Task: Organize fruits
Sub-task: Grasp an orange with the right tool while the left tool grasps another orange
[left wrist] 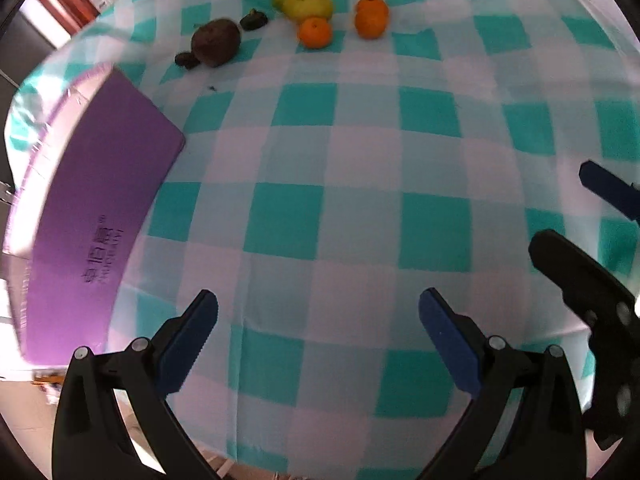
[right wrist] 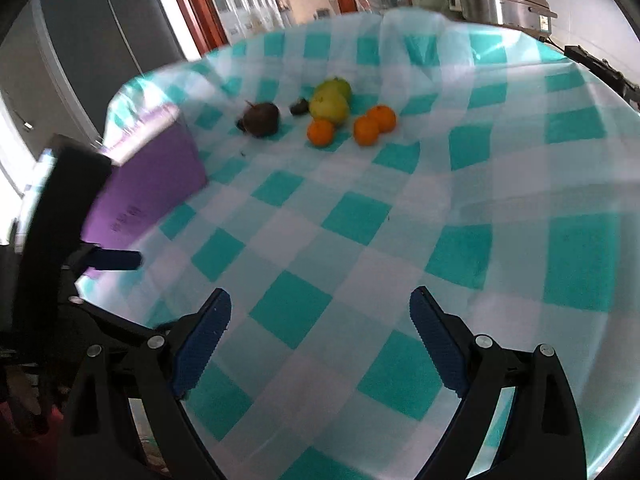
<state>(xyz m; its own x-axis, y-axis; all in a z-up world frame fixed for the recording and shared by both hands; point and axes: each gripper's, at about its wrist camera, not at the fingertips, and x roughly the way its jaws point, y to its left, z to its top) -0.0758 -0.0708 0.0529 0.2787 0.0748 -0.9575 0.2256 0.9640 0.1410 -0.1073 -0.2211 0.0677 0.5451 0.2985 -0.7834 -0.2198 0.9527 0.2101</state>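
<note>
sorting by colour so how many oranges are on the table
3. One orange sits just in front of the green fruit; the other two, a nearer orange and a farther orange, touch each other just to its right. None looks hidden.

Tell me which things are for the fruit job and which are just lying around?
For the job:
oranges and
green fruits
dark round fruit
purple box

Just there:
checked tablecloth
silver cooker
small dark bits
</note>
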